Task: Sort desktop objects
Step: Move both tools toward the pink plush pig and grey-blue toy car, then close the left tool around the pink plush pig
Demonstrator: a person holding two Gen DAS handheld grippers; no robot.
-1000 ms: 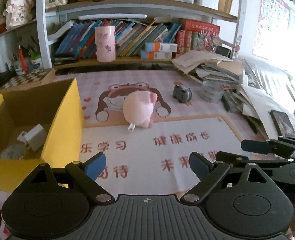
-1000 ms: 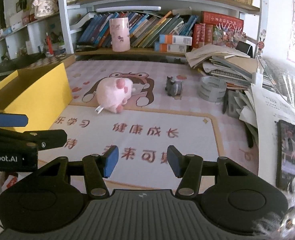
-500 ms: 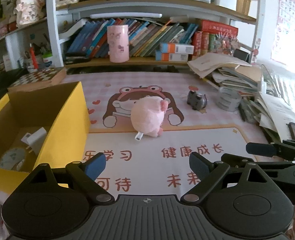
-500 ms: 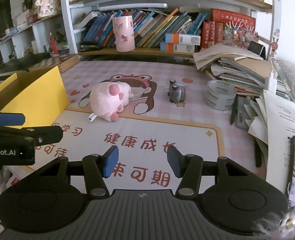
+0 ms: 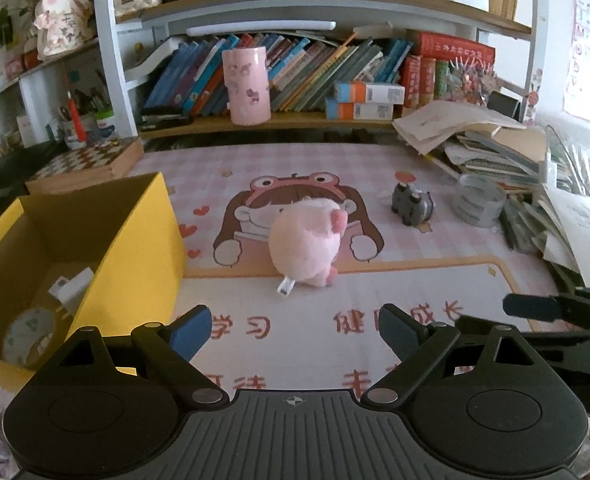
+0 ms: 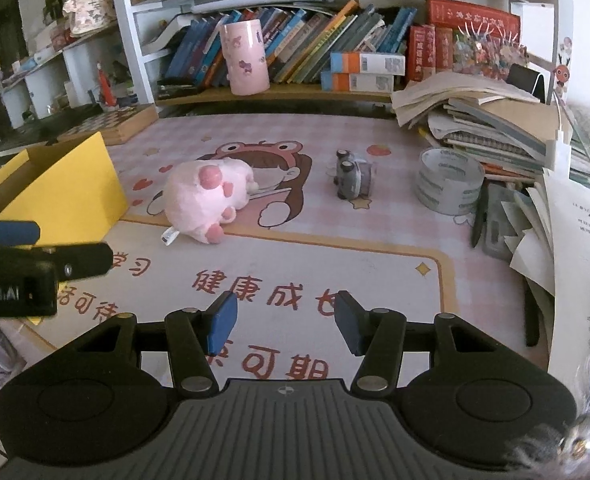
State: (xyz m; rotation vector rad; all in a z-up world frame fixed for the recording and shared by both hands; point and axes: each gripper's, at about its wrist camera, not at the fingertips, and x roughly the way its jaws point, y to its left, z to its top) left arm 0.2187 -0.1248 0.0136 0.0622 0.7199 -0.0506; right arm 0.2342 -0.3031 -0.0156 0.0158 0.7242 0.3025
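- A cluttered study desk under crowded bookshelves, covered by a cartoon desk mat (image 5: 335,288).
- The yellow box (image 5: 131,256) sits at the mat's left edge, top open, apparently the sorting bin; small items already lie inside.
- The pink plush pig (image 5: 305,246) lies right of the box, untouched.
- The left gripper (image 5: 295,330) and right gripper (image 6: 285,322) both hang empty, jaws spread, nearer the camera than the pig.
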